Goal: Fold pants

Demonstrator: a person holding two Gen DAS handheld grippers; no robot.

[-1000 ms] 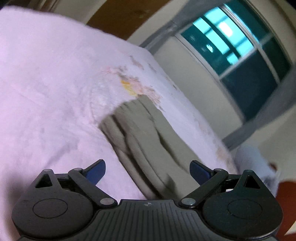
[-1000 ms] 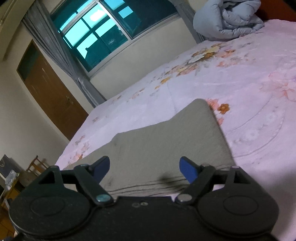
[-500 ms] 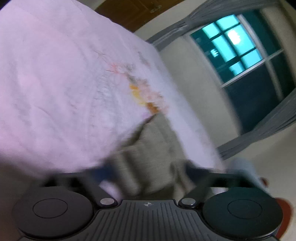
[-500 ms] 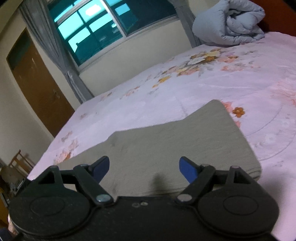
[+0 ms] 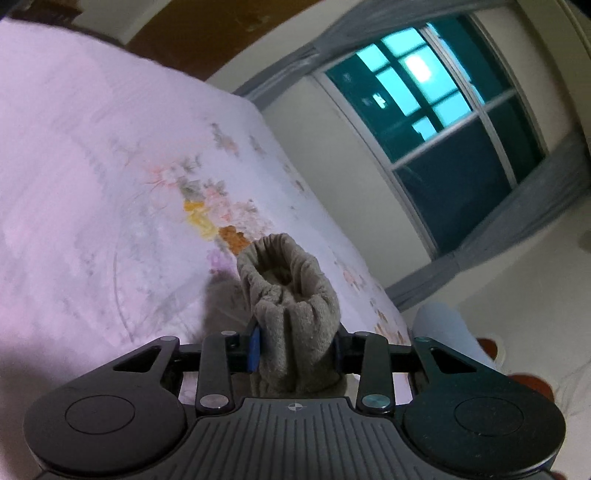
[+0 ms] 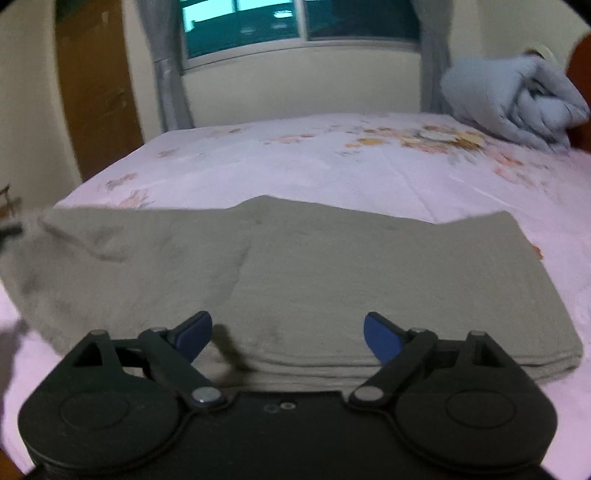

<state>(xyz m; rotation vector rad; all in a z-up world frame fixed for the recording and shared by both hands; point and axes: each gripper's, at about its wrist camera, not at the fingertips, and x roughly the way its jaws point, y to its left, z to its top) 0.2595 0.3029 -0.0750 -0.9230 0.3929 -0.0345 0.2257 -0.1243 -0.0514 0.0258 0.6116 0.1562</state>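
Blue-padded fingers of the left tool (image 5: 295, 345) are pressed together on a bunched end of the grey-green pants (image 5: 291, 306), the cloth gathered into pleats with an opening showing at 12 o'clock of the grip. The right tool (image 6: 288, 334) stands wide apart over the pants (image 6: 332, 269), gripping nothing; whether its pads touch the cloth cannot be told. One pair of pants lies folded in flat layers on the pink flowered bed (image 6: 314, 166), stacked edges toward 6 o'clock. One rolled grey quilt (image 6: 513, 99) sits at 2 o'clock, one window (image 6: 295, 22) at 12 o'clock
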